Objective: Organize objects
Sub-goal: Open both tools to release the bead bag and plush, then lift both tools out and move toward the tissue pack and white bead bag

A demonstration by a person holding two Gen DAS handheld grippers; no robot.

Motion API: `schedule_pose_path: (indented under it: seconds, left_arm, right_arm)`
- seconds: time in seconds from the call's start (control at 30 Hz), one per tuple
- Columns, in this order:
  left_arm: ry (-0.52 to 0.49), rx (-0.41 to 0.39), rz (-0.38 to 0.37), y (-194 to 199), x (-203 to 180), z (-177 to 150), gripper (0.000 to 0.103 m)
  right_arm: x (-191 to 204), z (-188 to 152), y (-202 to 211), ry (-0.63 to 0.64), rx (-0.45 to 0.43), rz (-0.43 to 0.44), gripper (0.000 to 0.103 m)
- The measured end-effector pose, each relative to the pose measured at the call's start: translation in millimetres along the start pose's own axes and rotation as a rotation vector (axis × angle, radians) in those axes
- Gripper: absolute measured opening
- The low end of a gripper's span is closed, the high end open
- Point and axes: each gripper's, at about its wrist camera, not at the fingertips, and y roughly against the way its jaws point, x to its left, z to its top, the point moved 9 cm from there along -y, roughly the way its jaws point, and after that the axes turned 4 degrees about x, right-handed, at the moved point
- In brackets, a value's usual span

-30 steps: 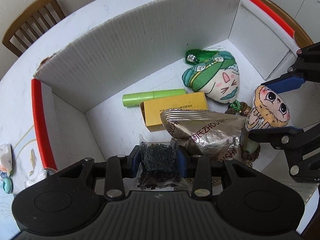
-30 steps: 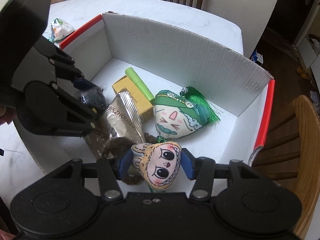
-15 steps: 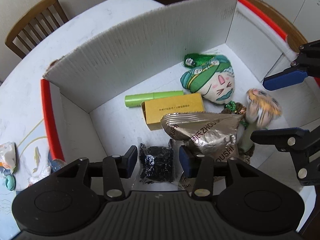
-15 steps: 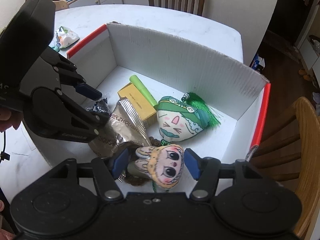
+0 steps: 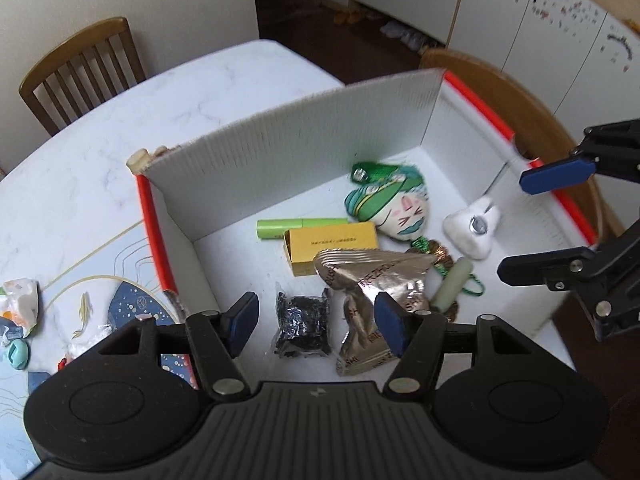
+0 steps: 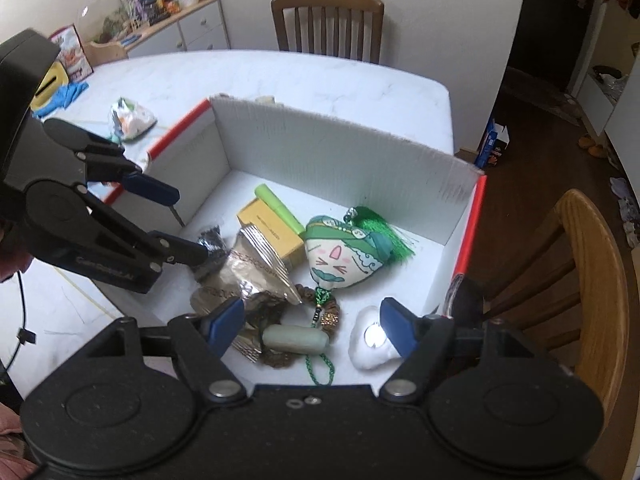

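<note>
A white corrugated box with red edges holds several items: a green plush head, a green tube, a yellow carton, a silver foil packet, a black packet and a small plush lying white side up. My left gripper is open above the black packet. My right gripper is open above the box's near corner, beside the white plush.
The box stands on a white marble table. A patterned mat and small wrapped items lie left of the box. Wooden chairs stand around the table.
Both grippers opened and rose. The left one let go of the black packet. The right one let go of the small plush, which dropped into the box white side up.
</note>
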Motion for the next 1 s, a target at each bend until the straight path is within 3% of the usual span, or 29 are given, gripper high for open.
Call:
schedule_pose_path:
  seconds: [0.3, 0.5, 0.73, 1.0]
  left_arm:
    - [0.044, -0.117, -0.089, 55.8, 8.7, -10.3, 0.063]
    - [0.061, -0.185, -0.113, 87.0, 28.7, -24.0, 0.072]
    - [0.075, -0.23, -0.12, 110.6, 65.3, -45.5, 0.083]
    - [0.121, -0.26, -0.105, 120.8, 131.1, -72.1, 0.087]
  right_arm:
    - [20.9, 7.2, 37.0, -0.065, -0.096, 0.026, 0.077]
    - [46.4, 16.6, 51.3, -0.102, -0.157, 0.046, 0.084]
    - [98.3, 32.1, 53.7, -0.083, -0.194, 0.064, 0.09]
    - [160.4, 52.9, 35.0, -0.066, -0.184, 0.09, 0.09]
